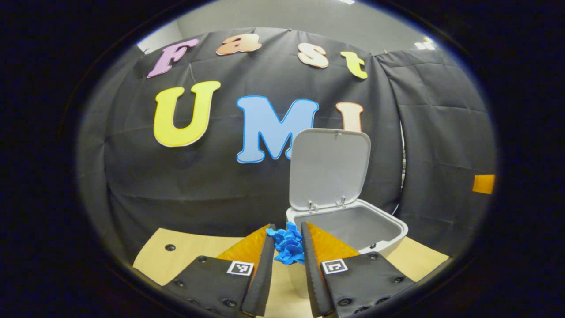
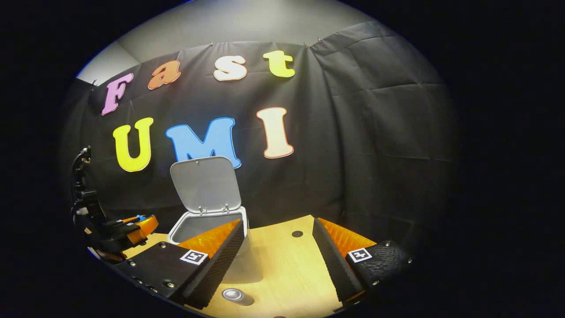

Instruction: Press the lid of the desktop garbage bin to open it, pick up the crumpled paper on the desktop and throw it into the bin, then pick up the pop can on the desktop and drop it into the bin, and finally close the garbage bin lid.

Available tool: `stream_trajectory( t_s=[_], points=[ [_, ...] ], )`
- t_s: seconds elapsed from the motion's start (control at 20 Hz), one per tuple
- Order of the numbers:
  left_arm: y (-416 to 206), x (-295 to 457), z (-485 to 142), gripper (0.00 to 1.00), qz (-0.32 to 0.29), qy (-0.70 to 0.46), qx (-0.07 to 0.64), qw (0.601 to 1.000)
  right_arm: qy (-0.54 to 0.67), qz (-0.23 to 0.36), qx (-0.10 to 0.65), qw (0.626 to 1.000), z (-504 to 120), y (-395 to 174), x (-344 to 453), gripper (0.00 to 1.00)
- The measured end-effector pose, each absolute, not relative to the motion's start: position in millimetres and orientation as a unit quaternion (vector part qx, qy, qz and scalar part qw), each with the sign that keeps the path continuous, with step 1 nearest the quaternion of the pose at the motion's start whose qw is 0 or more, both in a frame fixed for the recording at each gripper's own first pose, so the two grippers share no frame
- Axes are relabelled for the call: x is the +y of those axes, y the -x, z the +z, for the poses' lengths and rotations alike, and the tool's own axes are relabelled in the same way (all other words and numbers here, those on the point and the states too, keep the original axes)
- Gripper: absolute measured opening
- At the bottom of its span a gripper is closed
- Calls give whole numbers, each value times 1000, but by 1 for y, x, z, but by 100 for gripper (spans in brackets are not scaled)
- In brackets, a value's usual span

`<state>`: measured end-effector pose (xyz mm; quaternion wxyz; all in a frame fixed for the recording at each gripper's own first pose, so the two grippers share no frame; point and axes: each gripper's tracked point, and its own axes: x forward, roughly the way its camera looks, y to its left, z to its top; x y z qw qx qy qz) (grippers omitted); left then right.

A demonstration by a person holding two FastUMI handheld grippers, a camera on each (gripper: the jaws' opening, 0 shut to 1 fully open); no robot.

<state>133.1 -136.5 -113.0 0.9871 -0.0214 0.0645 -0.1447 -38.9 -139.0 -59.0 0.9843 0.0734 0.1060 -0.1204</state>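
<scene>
Near the bin [image 1: 388, 229], its lid [image 1: 329, 168] up, the left gripper [image 1: 287, 247] pinches the blue crumpled paper [image 1: 288, 245]: light, soft, squashable. Right gripper [image 2: 278, 247] gapes empty above the tabletop [image 2: 282, 269]; the pop can [image 2: 234, 294] below looks light, best gripped around its sides.

One bin [image 1: 388, 236] with one lid [image 1: 329, 168] raised, and one paper wad [image 1: 288, 245]. One can [image 2: 234, 294], perhaps, low on the table [image 2: 282, 265] and seen end-on. Two grippers: left [image 1: 287, 247], right [image 2: 278, 260].
</scene>
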Motion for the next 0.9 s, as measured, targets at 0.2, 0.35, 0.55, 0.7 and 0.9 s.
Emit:
stream_trajectory(
  t_s=[0.2, 0.35, 0.55, 0.7, 0.9],
  points=[
    [-144, -165, -105, 40, -164, 15, 53, 985, -77, -130, 107, 983, -62, 44, -145, 99],
    [-153, -178, -103, 50, -173, 2, 48, 984, -78, -139, 107, 981, -63, 49, -151, 100],
    [-159, -190, -104, 80, -181, -4, 46, 982, -82, -152, 105, 979, -64, 53, -159, 99],
    [-160, -194, -105, 82, -183, -2, 47, 982, -84, -157, 105, 978, -65, 53, -161, 99],
    [-158, -190, -105, 72, -179, -3, 46, 983, -85, -153, 110, 978, -70, 51, -157, 99]
  ],
)
